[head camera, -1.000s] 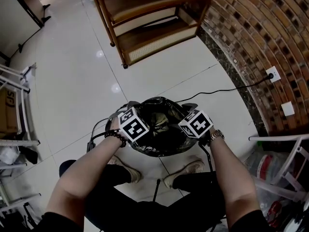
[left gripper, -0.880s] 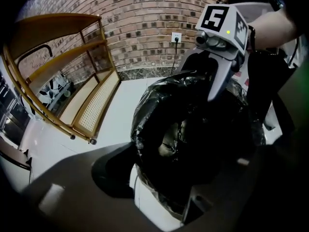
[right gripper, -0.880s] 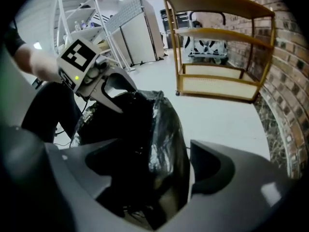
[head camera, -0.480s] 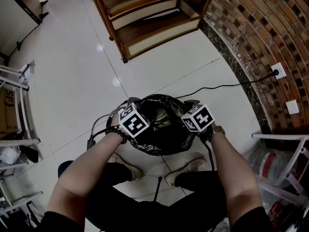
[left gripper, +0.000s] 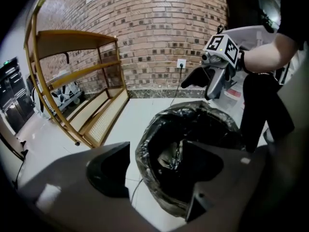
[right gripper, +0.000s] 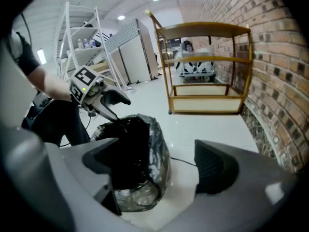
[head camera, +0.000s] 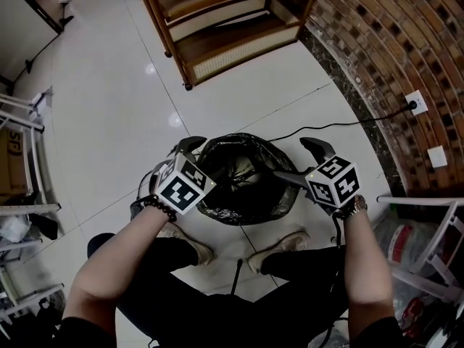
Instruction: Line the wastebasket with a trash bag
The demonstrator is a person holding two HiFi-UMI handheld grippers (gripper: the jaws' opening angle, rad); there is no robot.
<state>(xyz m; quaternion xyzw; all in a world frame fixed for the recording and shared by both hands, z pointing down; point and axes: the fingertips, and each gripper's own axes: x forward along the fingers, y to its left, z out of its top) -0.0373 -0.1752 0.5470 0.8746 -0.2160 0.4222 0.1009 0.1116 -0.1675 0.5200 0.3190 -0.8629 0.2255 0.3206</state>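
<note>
The left gripper hangs just beside the wastebasket on the person's left. Its jaws have just been opening and stand wide, gripping nothing. The right gripper hangs opposite, likewise just opened and empty. The black trash bag lines the wastebasket, folded over its rim. A wooden shelf stands beyond the wastebasket.

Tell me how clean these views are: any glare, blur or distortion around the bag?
Head view: sharp, two glare spots on the floor, bag interior nearly black. Left gripper view: fisheye bows the brick wall, corners vignetted. Right gripper view: same bowing on the shelf, bag surface glints.
</note>
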